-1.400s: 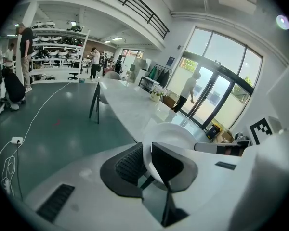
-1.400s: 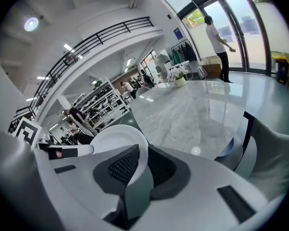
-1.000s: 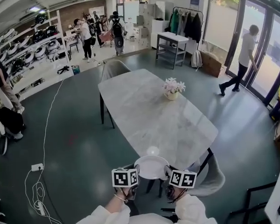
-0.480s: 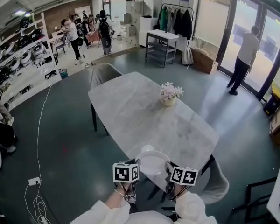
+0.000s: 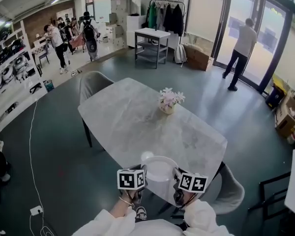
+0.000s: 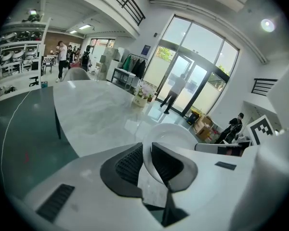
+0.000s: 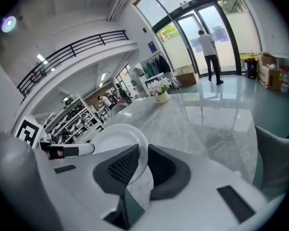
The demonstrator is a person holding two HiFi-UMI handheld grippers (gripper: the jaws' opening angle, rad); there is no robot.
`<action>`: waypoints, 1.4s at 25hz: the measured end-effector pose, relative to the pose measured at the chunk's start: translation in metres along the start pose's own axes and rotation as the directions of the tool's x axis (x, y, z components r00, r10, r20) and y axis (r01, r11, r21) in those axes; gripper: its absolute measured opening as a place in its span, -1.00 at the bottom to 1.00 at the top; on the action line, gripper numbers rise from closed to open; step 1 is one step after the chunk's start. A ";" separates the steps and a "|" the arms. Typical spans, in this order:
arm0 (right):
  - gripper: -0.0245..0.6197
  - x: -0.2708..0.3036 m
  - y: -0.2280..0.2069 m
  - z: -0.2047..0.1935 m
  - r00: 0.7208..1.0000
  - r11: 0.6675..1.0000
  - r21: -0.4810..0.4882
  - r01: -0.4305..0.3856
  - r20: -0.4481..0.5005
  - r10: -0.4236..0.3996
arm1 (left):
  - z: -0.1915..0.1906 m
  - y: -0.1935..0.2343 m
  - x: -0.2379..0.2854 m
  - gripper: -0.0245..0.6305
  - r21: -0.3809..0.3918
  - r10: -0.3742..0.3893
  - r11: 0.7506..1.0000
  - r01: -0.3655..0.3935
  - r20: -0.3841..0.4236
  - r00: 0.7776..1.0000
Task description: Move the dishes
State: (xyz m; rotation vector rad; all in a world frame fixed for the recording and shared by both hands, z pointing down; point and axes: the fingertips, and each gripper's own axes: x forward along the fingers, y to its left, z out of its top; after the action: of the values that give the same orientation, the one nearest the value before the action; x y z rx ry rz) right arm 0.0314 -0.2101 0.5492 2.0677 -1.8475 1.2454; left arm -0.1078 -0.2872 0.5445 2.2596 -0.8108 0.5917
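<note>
The round white ceramic plate (image 5: 160, 170) sits at the near end of the grey marble oval worktop (image 5: 137, 122), held from both sides. The left tool (image 6: 147, 155) is clamped shut on its left rim, and the right tool (image 7: 142, 160) is clamped shut on the opposite rim. Farther along the worktop stands a small pot of pale flowers (image 5: 168, 102).

The grey marble table (image 5: 137, 117) carries a pot of pale flowers (image 5: 167, 105) near its middle, toward the right edge. By the near corner lies a small white round thing (image 5: 146, 156), perhaps a cup.
</note>
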 end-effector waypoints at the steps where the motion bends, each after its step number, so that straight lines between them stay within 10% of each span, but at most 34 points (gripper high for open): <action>1: -0.58 0.002 0.000 0.004 1.000 1.000 0.008 0.011 0.010 -0.011 | 0.006 0.001 0.004 -0.75 0.011 -0.012 1.000 0.012 -0.002 1.000; 22: -0.59 -0.031 -0.065 -0.013 0.967 0.948 0.215 0.234 0.049 -0.250 | -0.009 -0.051 0.071 -0.75 0.098 -0.224 0.964 0.247 -0.198 0.954; 35: -0.59 -0.044 -0.129 -0.015 0.965 0.928 0.286 0.239 0.038 -0.260 | -0.025 -0.098 0.120 -0.75 0.145 -0.198 0.959 0.243 -0.270 0.942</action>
State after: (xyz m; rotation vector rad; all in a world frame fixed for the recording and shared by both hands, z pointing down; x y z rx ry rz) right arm 0.1392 -0.1334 0.5870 2.4338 -1.4393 1.4441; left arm 0.0391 -0.2581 0.5912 2.3292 -0.3835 0.8518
